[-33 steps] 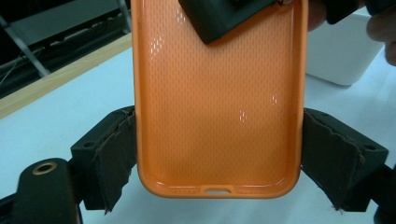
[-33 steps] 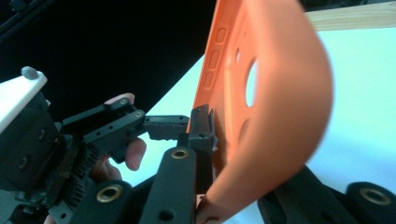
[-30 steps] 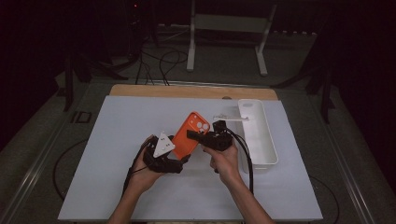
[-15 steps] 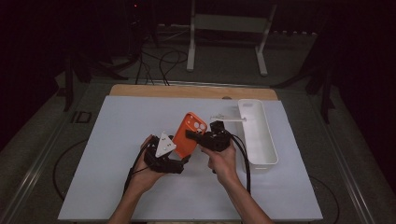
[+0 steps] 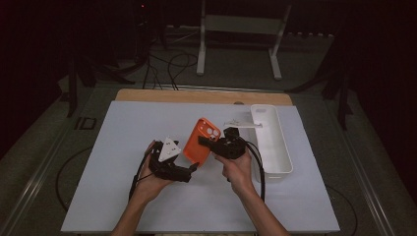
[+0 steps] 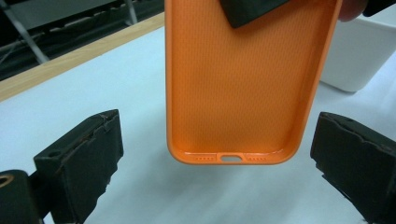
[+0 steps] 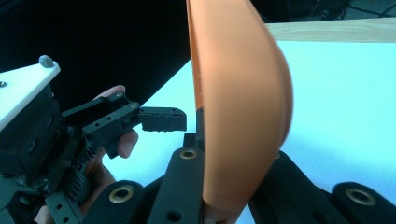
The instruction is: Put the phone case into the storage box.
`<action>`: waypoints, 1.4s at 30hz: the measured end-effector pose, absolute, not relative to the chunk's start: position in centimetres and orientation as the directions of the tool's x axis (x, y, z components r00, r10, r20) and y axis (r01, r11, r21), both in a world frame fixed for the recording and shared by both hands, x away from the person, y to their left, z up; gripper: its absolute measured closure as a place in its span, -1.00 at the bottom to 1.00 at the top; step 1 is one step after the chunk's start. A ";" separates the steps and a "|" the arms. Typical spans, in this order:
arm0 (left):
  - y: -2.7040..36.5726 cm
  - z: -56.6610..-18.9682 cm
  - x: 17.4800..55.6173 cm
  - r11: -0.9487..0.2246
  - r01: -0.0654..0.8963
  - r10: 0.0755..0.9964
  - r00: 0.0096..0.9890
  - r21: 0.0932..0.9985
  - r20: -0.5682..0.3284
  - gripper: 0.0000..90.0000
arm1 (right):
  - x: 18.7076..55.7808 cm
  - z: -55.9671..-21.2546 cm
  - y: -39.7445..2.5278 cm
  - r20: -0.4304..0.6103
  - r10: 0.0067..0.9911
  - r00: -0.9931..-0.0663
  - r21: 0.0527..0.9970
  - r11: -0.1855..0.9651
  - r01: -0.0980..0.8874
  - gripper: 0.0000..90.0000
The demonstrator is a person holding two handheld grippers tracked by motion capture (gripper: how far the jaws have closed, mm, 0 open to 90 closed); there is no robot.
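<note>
Where the person's forearms come in from the near edge of the high view, the left hand (image 5: 150, 179) carries the left gripper (image 5: 193, 169) and the right hand (image 5: 237, 169) carries the right gripper (image 5: 205, 141), both low over the white worktop (image 5: 123, 132). The left gripper's fingers (image 6: 79, 163) stand wide apart, one on each side of the lower end of an orange phone case (image 5: 201, 141) and touching neither edge of it. The right gripper's fingers are clamped on the case near its camera end, one against the inner face and one against the back, as the right gripper view shows along the case's curved edge (image 7: 243, 116).

The case hangs above the middle of the worktop, between the two grippers. Its long axis runs from near-left to far-right, tilted up off the surface: the charging-port end (image 6: 229, 157) points down and toward the left gripper, the camera cutout (image 5: 213, 132) lies at the far, higher end. Its hollow inner face is turned to the left gripper.

Farther right, a white rectangular tray (image 5: 283, 152) lies lengthwise on the worktop, near to far. A small white part (image 5: 241, 124) lies across its far left rim. Whether anything lies in the tray cannot be told.
</note>
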State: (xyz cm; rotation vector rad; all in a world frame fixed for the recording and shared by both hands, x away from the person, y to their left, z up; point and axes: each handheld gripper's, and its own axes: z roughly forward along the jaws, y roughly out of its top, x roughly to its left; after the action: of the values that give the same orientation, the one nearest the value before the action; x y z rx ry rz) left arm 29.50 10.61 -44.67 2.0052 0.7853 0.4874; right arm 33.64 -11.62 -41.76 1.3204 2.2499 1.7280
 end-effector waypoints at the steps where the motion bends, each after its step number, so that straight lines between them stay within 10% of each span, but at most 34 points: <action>1: 10.7 -44.7 29.5 -0.389 0.339 0.690 0.724 0.857 0.027 -0.93 | 33.6 -41.7 -11.7 0.460 0.613 -0.642 0.798 0.033 0.602 0.92; 42: 10.9 -44.8 29.4 -0.377 0.334 0.601 0.798 0.864 -0.046 -0.90 | 31.5 -40.7 -13.2 0.354 0.515 -0.780 0.850 0.171 0.499 0.90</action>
State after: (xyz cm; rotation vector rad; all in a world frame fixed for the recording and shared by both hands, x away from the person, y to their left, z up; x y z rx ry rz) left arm 29.44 10.86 -44.76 1.9964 0.6973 0.3395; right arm 31.51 -13.22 -40.69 1.0356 2.3927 1.7257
